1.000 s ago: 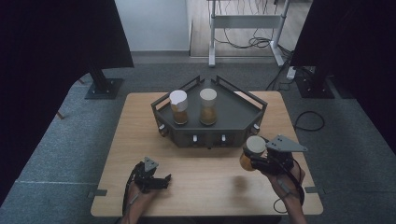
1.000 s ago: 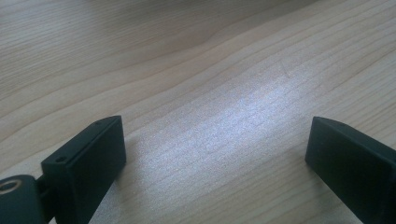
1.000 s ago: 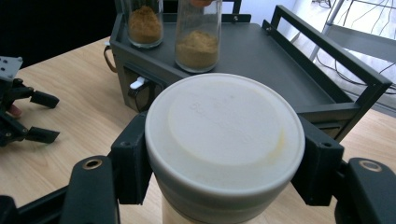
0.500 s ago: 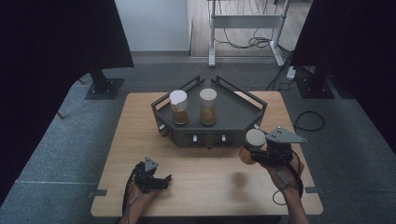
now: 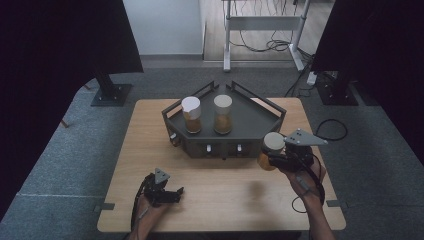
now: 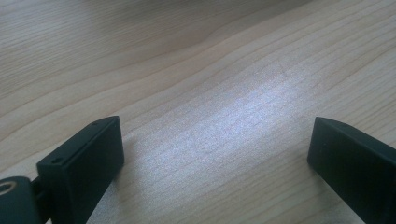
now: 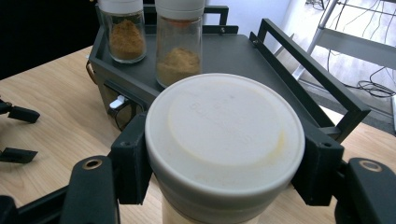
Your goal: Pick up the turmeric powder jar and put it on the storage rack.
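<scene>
Jar (image 5: 270, 150) with a white lid stands upright, lid up, bottom down, in the right gripper (image 5: 278, 159). Both black jaws squeeze its lid from two sides. It hangs over the table (image 5: 230, 200), just beside the dark tray's (image 5: 250, 120) right front corner. The left gripper (image 5: 172, 194) rests low on the table with its jaws wide apart, holding nothing. Farther back, two more jars (image 5: 191, 114) stand upright in the tray.

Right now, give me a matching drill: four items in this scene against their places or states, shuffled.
Column one:
1. left claw
2. right claw
3. held jar
4. dark rack

Column two:
A. carries two spice jars
B. gripped at its white lid
C. open, low over bare wood
D. shut on a jar

Pairs: 1-C, 2-D, 3-B, 4-A
</scene>
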A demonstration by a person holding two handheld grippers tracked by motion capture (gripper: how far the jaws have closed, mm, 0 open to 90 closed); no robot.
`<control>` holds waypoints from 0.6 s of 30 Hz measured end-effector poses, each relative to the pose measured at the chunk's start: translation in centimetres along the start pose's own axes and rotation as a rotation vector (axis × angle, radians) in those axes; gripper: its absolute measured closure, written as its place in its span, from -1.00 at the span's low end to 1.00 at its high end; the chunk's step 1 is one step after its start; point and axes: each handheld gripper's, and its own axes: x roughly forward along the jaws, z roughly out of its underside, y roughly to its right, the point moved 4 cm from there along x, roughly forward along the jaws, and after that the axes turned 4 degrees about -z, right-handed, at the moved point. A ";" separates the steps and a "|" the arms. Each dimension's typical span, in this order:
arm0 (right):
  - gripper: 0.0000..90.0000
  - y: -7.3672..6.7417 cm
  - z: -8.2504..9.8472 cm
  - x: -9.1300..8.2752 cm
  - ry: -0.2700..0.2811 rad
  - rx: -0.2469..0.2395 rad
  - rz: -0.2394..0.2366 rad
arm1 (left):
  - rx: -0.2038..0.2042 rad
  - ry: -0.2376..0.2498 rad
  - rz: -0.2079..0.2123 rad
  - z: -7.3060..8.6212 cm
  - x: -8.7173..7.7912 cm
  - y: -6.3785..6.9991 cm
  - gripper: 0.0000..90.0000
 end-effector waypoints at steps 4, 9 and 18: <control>-0.26 0.1 -0.3 0.1 0.001 0.001 0.001 | 0.000 -0.001 0.001 0.0 0.0 0.0 -0.93; -0.26 0.3 -0.8 0.4 0.003 -0.002 0.003 | 0.001 -0.002 0.002 0.0 0.0 0.0 -0.94; -0.26 0.5 -1.5 0.8 0.009 0.004 0.001 | 0.003 -0.002 0.003 0.0 0.0 0.0 -0.95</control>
